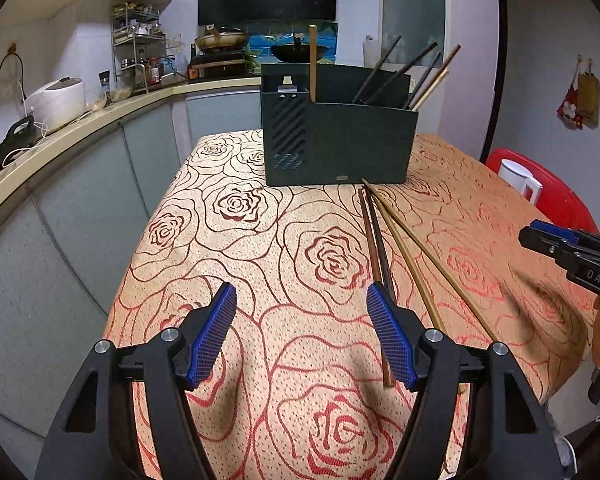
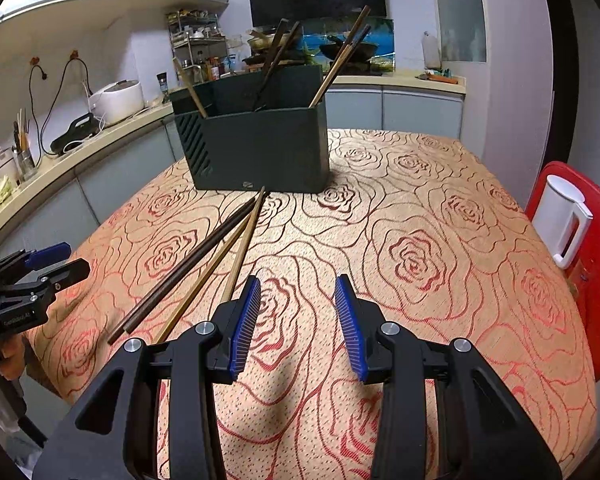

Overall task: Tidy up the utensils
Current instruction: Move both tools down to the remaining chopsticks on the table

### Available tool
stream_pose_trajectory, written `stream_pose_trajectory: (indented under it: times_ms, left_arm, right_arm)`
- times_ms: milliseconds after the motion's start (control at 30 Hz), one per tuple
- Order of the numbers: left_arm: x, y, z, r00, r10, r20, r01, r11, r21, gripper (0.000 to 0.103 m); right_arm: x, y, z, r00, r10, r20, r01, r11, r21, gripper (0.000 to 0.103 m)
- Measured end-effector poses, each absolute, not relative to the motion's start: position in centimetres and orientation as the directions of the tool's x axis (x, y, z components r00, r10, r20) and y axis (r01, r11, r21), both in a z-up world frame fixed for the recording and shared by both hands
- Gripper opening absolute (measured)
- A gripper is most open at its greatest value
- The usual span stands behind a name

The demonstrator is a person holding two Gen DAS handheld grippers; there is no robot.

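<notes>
Left gripper (image 1: 302, 300) and right gripper (image 2: 297, 292) spread, empty. Chopsticks (image 1: 384, 236) at 1 o'clock; holder (image 1: 340, 140) at 12; table edge (image 1: 140, 248) at 9.

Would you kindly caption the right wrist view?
Open right gripper above rose tablecloth, beside four loose chopsticks before holder.

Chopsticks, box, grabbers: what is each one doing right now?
Left gripper: open, empty, above the cloth.
Right gripper: open, empty.
Dark chopsticks: lying flat on the tablecloth, not in the box.
Light chopsticks: lying flat beside the dark pair, tips near the box.
Utensil box: upright, open-topped, several chopsticks standing inside.
</notes>
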State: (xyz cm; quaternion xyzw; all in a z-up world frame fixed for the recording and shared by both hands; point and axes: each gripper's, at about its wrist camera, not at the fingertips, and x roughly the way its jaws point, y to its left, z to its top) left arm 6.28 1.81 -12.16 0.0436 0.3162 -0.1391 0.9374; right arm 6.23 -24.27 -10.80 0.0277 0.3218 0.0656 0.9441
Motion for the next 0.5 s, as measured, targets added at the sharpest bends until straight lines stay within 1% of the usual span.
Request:
stream_pose_trajectory:
  times_ms: [233, 500]
  left_arm:
    - [5.0, 1.3, -12.8, 0.749, -0.259, -0.609, 0.318, 0.948, -0.013, 0.066]
    - [3.8, 0.4, -14.5, 0.71, -0.287, -0.643, 0.358, 0.933, -0.021, 0.066]
  right_arm:
    - [5.5, -23.5, -11.4, 0.772, 0.157, -0.616, -0.12, 0.988, 0.101, 0.038]
    - [4.3, -22.2, -13.0, 0.743, 0.174, -0.647, -0.144, 0.985, 0.1, 0.038]
